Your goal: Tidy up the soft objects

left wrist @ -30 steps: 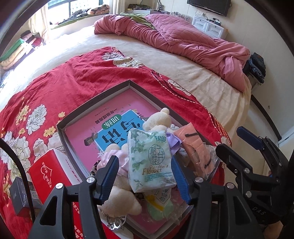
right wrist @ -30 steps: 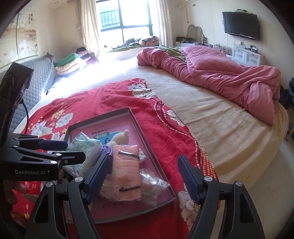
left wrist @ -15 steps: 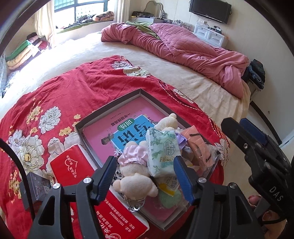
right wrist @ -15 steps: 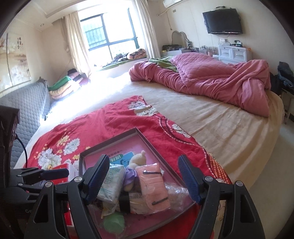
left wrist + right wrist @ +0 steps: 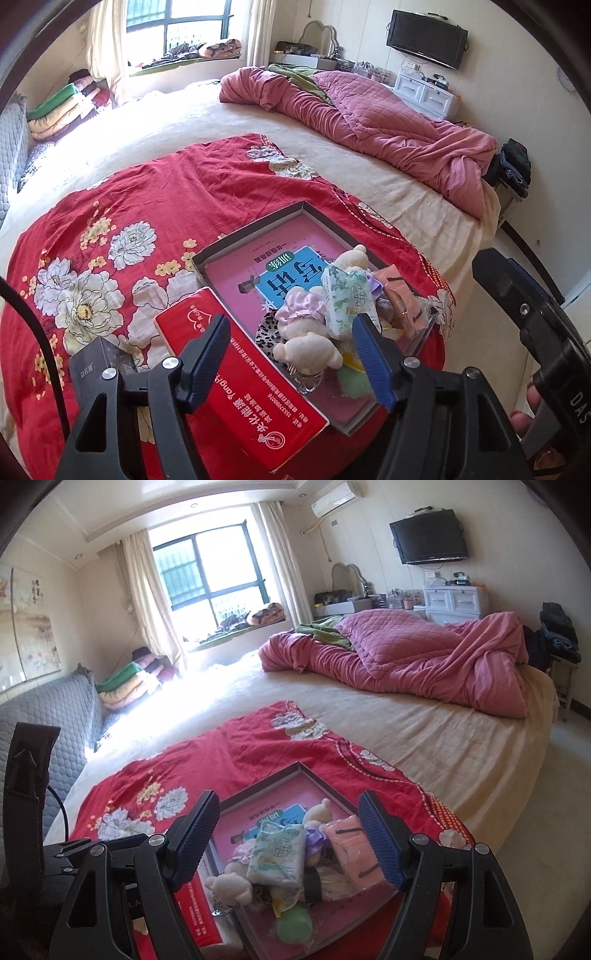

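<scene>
Pile: the soft things sit heaped at the near end of the tray [image 5: 255, 225] on the red cloth [image 5: 155, 192] over the bed. A plush bear [image 5: 308, 332], a tissue pack [image 5: 345, 299], a pink pouch [image 5: 397, 291] and a green ball [image 5: 352, 378] lean on one another.
Left gripper [image 5: 291, 360]: fingers released, having just been spreading; nothing is between them. The bear and tissue pack show through the gap, below and beyond the tips, not touched.
Right gripper [image 5: 288, 842]: fingers spread wide and empty. The pack and pouch lie beyond the gap, clear of both pads.
Risk, topple: the tissue pack rests on the bear; a nudge from either finger could slide it over the low tray wall.
Risk, double grab: the things overlap, so closing on one may pinch a neighbour too.
Risk, collision: the right gripper looms at the edge of the left view, near the same pile; both reaching in together could clash.
Risk, red box [image 5: 236, 387]: it lies just beside the tray, seemingly touching, under the left finger's path, though the distorted view makes that hard to judge.
</scene>
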A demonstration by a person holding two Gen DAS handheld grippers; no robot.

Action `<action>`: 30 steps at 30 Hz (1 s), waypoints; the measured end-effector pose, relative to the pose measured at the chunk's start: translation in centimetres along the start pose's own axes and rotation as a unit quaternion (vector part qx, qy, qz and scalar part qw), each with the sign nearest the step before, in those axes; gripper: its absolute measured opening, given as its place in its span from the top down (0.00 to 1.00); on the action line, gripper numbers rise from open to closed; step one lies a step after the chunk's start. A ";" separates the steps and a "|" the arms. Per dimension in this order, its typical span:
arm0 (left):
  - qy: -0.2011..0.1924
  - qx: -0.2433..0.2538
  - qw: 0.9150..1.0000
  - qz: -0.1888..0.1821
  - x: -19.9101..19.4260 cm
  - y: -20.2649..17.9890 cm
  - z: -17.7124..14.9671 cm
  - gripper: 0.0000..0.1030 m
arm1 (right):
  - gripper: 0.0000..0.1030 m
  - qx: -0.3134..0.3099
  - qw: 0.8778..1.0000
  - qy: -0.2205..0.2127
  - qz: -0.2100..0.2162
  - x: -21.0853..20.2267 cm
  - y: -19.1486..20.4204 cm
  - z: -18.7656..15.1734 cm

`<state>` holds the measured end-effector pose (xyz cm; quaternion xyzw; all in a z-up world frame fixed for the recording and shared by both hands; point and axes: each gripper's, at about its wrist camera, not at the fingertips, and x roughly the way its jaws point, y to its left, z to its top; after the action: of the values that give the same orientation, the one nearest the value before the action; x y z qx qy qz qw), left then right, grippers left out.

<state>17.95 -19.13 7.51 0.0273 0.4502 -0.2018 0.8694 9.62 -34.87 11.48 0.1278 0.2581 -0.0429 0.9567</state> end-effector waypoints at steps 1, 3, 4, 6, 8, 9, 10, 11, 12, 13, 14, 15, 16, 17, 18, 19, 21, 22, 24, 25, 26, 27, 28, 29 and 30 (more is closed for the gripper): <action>-0.002 0.001 1.000 0.001 -0.3 0.1 -0.3 0.34 | 0.24 0.004 1.000 0.003 0.005 -0.3 0.1 -0.2; -0.007 0.000 1.000 0.002 -0.9 0.2 -0.8 0.34 | 0.24 0.004 1.000 0.018 0.006 -0.8 0.6 -0.7; -0.009 -0.002 1.000 0.001 -1.2 0.4 -1.1 0.34 | 0.24 -0.004 1.000 0.020 0.003 -1.1 0.8 -0.9; -0.010 -0.007 1.000 -0.001 -1.8 0.7 -1.7 0.33 | 0.24 -0.015 1.000 0.022 -0.016 -1.7 1.3 -1.2; -0.014 -0.007 1.000 0.003 -2.3 0.9 -2.4 0.33 | 0.24 -0.018 1.000 0.015 -0.018 -2.6 1.6 -1.6; -0.014 -0.005 1.000 0.007 -2.6 0.9 -2.7 0.32 | 0.24 -0.019 1.000 0.012 -0.017 -3.1 1.7 -1.8; -0.013 -0.003 1.000 0.010 -2.8 1.0 -3.0 0.32 | 0.24 -0.023 1.000 0.009 -0.017 -3.5 1.9 -2.0; -0.014 -0.002 1.000 0.013 -3.1 0.9 -3.3 0.31 | 0.24 -0.028 0.999 0.011 -0.017 -3.8 2.1 -2.1; -0.016 -0.001 1.000 0.016 -3.3 0.9 -3.7 0.30 | 0.24 -0.031 0.999 0.017 -0.018 -4.0 2.3 -2.4; -0.017 -0.002 1.000 0.018 -3.5 1.0 -4.0 0.30 | 0.24 -0.031 0.999 0.023 -0.016 -4.1 2.3 -2.8; -0.018 -0.002 1.000 0.021 -3.8 0.9 -4.3 0.29 | 0.24 -0.029 0.999 0.030 -0.014 -4.2 2.3 -3.1; -0.019 -0.001 1.000 0.023 -3.9 0.9 -4.6 0.28 | 0.23 -0.028 0.999 0.033 -0.015 -4.5 2.3 -3.6; -0.020 -0.001 0.999 0.027 -4.1 0.9 -5.0 0.28 | 0.23 -0.031 0.999 0.036 -0.016 -4.7 2.4 -4.1; -0.021 0.001 0.999 0.032 -4.3 0.8 -5.4 0.28 | 0.23 -0.037 0.998 0.042 -0.020 -4.9 2.5 -4.5; -0.020 0.000 0.999 0.036 -4.4 0.8 -5.7 0.28 | 0.23 -0.045 0.998 0.044 -0.021 -5.1 2.7 -5.0; -0.020 -0.004 0.999 0.039 -4.5 0.8 -6.0 0.28 | 0.23 -0.054 0.997 0.046 -0.022 -5.2 2.8 -5.4; -0.017 -0.011 0.999 0.037 -4.6 0.9 -6.7 0.27 | 0.23 -0.064 0.996 0.049 -0.027 -5.7 3.0 -6.2; -0.017 -0.014 0.999 0.038 -4.7 1.0 -7.1 0.27 | 0.23 -0.067 0.996 0.049 -0.029 -5.9 3.0 -6.5; -0.012 -0.020 0.999 0.042 -4.6 1.0 -7.7 0.27 | 0.23 -0.071 0.995 0.055 -0.032 -6.2 2.9 -7.2; -0.013 -0.022 0.999 0.043 -4.6 1.1 -8.0 0.27 | 0.23 -0.071 0.995 0.062 -0.032 -6.2 2.8 -7.5; -0.012 -0.024 0.999 0.043 -4.7 1.0 -8.2 0.27 | 0.23 -0.068 0.995 0.069 -0.032 -6.1 2.7 -7.8; -0.012 -0.025 0.999 0.043 -4.7 1.0 -8.5 0.27 | 0.23 -0.067 0.994 0.073 -0.035 -6.2 2.6 -8.0; -0.012 -0.028 0.998 0.046 -4.7 1.0 -8.8 0.27 | 0.23 -0.071 0.994 0.076 -0.039 -6.2 2.5 -8.3; -0.011 -0.029 0.998 0.047 -4.7 1.0 -9.1 0.27 | 0.23 -0.073 0.993 0.079 -0.043 -6.3 2.5 -8.5; -0.012 -0.029 0.998 0.048 -4.7 1.0 -9.4 0.27 | 0.23 -0.073 0.993 0.079 -0.044 -6.4 2.4 -8.8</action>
<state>8.65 -14.57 5.53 0.0209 0.4441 -0.1472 0.8836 0.22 -30.12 7.92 0.0490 0.3408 -0.0557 0.9372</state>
